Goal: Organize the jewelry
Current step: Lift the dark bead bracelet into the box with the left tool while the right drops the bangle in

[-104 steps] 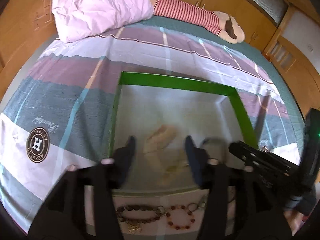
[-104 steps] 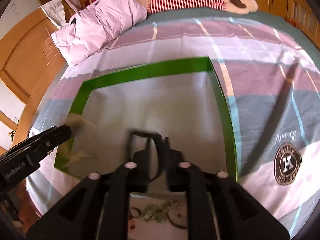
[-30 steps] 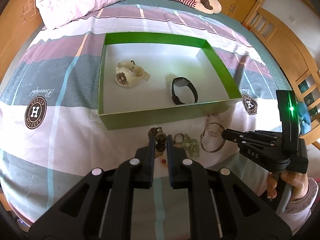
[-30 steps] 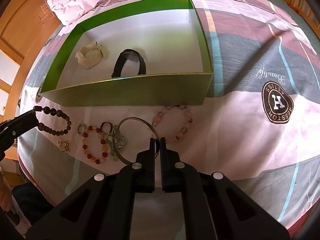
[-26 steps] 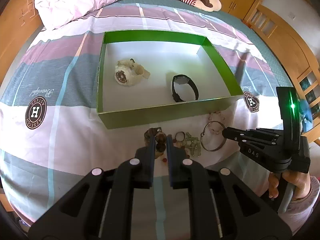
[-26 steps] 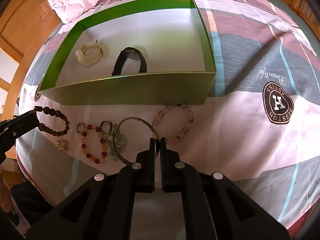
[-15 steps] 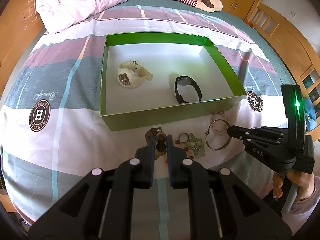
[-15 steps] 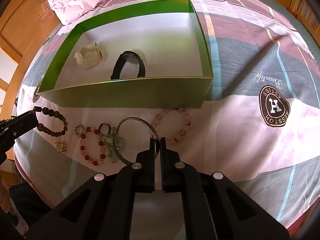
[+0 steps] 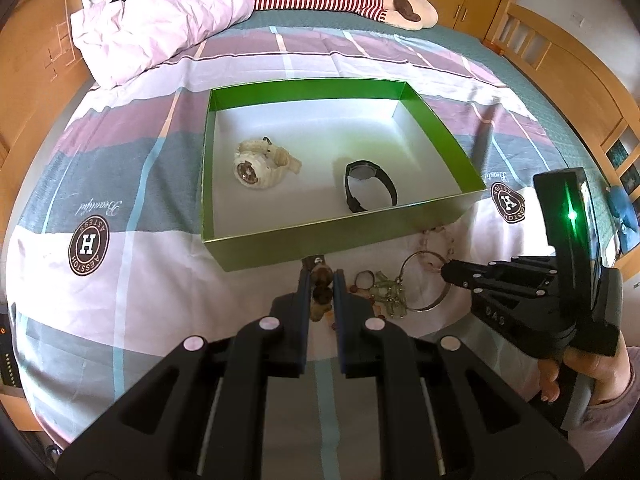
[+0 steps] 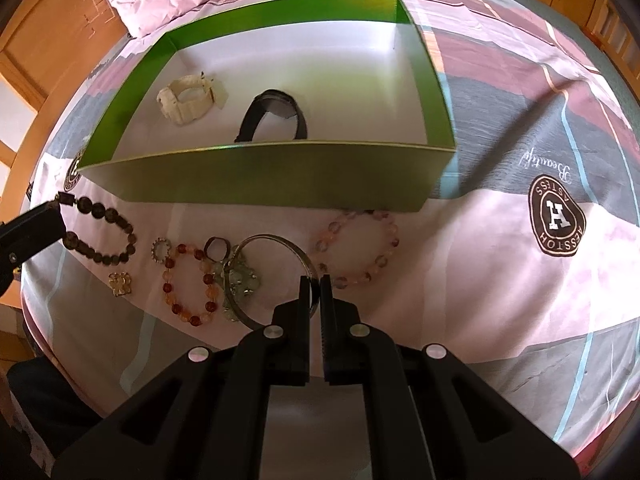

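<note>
My left gripper (image 9: 321,276) is shut on a dark brown bead bracelet (image 9: 321,295) that lies on the bedspread just in front of the green box (image 9: 280,249). The right wrist view shows this bracelet (image 10: 127,227) trailing from the left fingertips (image 10: 48,216). My right gripper (image 10: 315,281) is shut on the rim of a silver bangle (image 10: 272,237), also on the bedspread. Inside the box lie a cream watch (image 9: 260,165) and a black watch (image 9: 370,188).
More jewelry lies in front of the box: a red and orange bead bracelet (image 10: 188,285), a pale pink bead bracelet (image 10: 356,249), a green pendant (image 10: 240,280), two small rings (image 10: 161,250) and a gold charm (image 10: 120,284). A pink pillow (image 9: 160,12) lies at the bed's far end.
Earlier both grippers were low over the box with the watches; the watches now lie in it. Both grippers have stayed shut on the bead bracelet and bangle, almost still, through the last second.
</note>
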Available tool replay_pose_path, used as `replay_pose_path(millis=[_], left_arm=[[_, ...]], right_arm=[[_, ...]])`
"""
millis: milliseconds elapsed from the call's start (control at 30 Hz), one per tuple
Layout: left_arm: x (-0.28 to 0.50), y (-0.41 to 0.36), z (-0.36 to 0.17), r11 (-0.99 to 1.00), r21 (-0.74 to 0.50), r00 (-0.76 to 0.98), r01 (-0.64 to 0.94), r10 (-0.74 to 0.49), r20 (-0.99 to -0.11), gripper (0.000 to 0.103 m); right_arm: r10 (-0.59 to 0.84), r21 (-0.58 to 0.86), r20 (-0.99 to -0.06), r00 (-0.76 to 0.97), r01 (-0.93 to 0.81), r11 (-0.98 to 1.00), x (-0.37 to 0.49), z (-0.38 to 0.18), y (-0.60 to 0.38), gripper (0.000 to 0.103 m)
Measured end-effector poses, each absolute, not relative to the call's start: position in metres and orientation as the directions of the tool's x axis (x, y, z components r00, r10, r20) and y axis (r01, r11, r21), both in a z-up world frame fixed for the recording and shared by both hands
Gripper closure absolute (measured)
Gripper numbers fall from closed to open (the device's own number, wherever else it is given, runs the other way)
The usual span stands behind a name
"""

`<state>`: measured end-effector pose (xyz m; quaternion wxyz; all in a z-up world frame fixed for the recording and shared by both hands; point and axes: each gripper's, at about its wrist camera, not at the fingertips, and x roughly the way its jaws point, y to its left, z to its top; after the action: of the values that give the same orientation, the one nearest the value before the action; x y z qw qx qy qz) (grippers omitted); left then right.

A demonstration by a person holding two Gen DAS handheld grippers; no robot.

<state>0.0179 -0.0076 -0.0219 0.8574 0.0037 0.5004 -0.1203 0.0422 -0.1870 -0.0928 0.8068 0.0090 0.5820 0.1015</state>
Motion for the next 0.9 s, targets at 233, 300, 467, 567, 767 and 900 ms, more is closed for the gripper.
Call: replay_pose_path(millis=[233, 300, 467, 567, 767, 900], left_arm=[[0.015, -0.009, -0.020, 0.970, -0.111, 0.475, 0.217, -0.204, -0.856, 0.092], [0.016, -0.006, -0.018, 0.970, -0.118, 0.479, 0.213, -0.209, -0.853, 0.092], [0.016, 0.001, -0.012, 0.970, -0.137, 0.489, 0.200, -0.220, -0.844, 0.092], [0.015, 0.002, -0.008, 0.969, -0.138, 0.500, 0.204, -0.224, -0.837, 0.092], [0.008, 0.007, 0.021, 0.961, -0.153, 0.587, 0.230, -0.262, -0.766, 0.092], [0.015, 0.010, 0.041, 0.952, -0.185, 0.627, 0.245, -0.301, -0.718, 0.092]], right_arm=[[0.176, 0.130, -0.937, 0.303, -0.166, 0.977, 0.040, -0.094, -0.182, 0.099], [0.177, 0.131, -0.936, 0.306, -0.163, 0.978, 0.039, -0.093, -0.184, 0.099], [0.185, 0.141, -0.930, 0.318, -0.157, 0.977, 0.036, -0.087, -0.187, 0.099], [0.199, 0.151, -0.919, 0.340, -0.164, 0.975, 0.035, -0.077, -0.187, 0.099], [0.328, 0.259, -0.848, 0.416, -0.215, 0.942, 0.028, -0.032, -0.190, 0.099], [0.329, 0.255, -0.785, 0.524, -0.210, 0.944, 0.036, -0.006, -0.193, 0.099]])
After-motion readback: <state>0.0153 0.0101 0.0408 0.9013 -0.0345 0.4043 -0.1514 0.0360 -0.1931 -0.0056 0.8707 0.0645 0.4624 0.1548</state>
